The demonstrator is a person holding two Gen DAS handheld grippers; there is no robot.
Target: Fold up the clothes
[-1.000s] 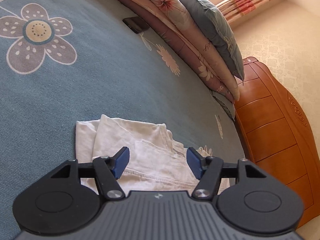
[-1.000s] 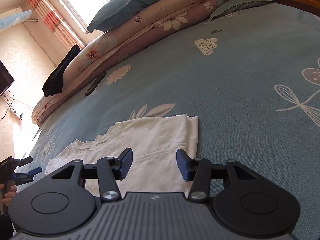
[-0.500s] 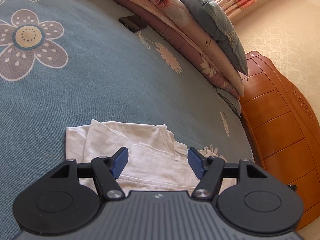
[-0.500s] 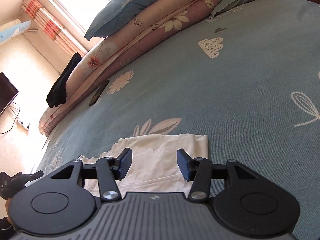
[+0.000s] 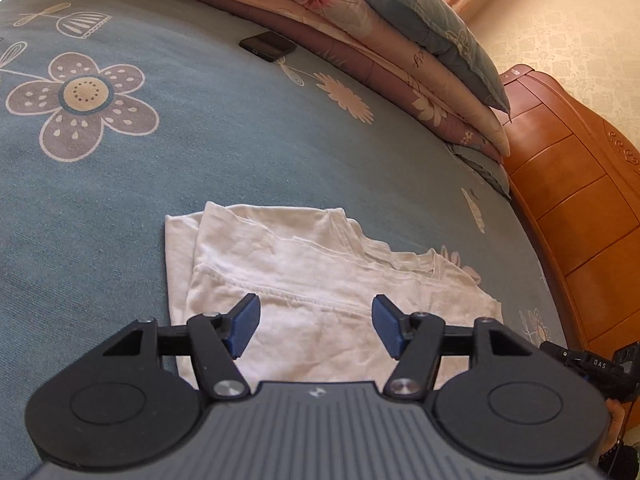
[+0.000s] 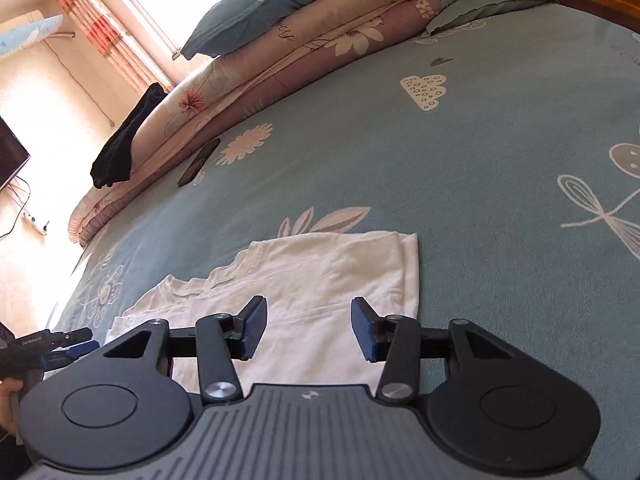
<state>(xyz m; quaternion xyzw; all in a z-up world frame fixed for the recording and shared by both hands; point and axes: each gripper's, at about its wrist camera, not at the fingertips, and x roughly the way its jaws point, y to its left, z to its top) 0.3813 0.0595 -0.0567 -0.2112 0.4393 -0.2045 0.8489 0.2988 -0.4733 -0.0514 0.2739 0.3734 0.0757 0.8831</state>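
Blue bedding printed with flowers covers the bed (image 5: 248, 148), which fills most of both views. Along its far edge lies a stack of folded quilts (image 5: 360, 40), with a grey-blue pillow (image 5: 420, 28) on top; in the right wrist view the same quilts (image 6: 288, 60) run toward a bright window with red-striped curtains (image 6: 100, 28). A wooden headboard (image 5: 580, 184) stands at the right side of the bed in the left wrist view. A black garment (image 6: 124, 140) is draped over the end of the quilts. A dark phone (image 5: 268, 46) lies flat on the bedding just beside the quilts.

On the near part of the bed lies a white shirt (image 5: 320, 280), folded into a rough rectangle, with a hem seam across it and its neck opening toward the headboard side; in the right wrist view the shirt (image 6: 320, 280) has a straight folded edge on its right.

The left gripper (image 5: 316, 326) hangs over the near edge of the shirt, jaws spread wide, holding nothing. The right gripper (image 6: 308, 328) does likewise over the other end, blue pads apart and empty. Each gripper shows at the edge of the other's view.
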